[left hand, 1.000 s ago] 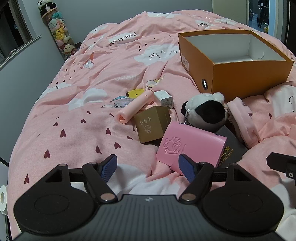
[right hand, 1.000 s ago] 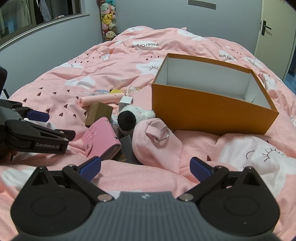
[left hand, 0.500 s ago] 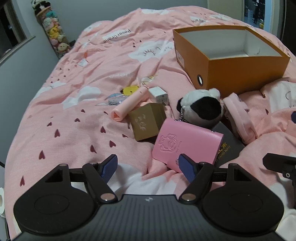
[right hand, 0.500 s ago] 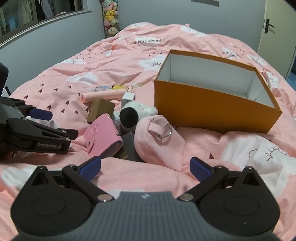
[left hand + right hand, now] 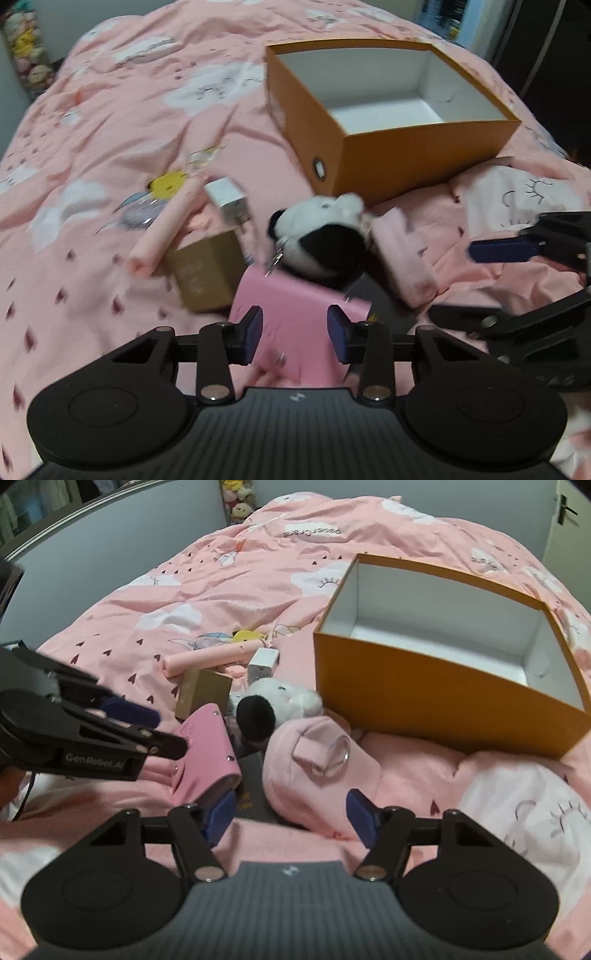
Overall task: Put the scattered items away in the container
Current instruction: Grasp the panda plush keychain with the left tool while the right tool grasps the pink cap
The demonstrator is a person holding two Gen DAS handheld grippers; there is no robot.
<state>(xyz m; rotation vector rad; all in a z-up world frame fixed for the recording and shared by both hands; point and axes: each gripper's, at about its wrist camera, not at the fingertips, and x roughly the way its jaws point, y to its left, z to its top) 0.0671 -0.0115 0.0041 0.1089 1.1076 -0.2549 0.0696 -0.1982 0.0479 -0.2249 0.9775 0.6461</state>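
While the orange box [image 5: 436, 698] stands empty on the bed, the left gripper [image 5: 294, 332] is closing around the pink wallet [image 5: 295, 310] and the right gripper [image 5: 291, 818] is closing around the pink cap [image 5: 317, 771], pads not yet pressing.

Dark booklet [image 5: 253, 794] mostly hidden under wallet [image 5: 207, 753] and pouch [image 5: 317, 771].

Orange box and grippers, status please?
Left gripper, right gripper: closing, nothing gripped. Orange box empty. Pink wallet before left. Path clear.

Dim indoor light, left view motion-blurred, right sharper, fisheye bending at edges.
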